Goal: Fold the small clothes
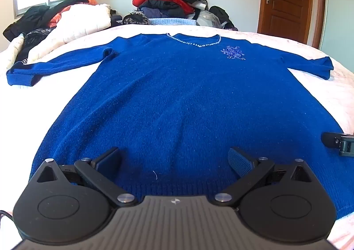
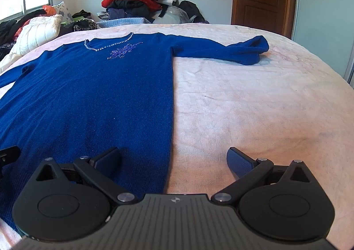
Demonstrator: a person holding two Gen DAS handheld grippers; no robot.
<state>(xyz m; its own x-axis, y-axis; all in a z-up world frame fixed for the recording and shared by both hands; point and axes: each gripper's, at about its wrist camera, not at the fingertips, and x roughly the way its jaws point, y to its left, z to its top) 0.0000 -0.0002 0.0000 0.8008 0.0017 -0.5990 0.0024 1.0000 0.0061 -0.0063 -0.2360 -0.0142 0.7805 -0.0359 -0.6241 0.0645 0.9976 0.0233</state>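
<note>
Blue sweater (image 1: pixel 177 95): right view alone shows its bunched sleeve (image 2: pixel 247 50).

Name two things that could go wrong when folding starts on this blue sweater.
1. The right hand-held gripper straddles the sweater side edge; closing there may pinch the bedsheet too.
2. The beaded flower and neckline trim could snag if dragged.
</note>
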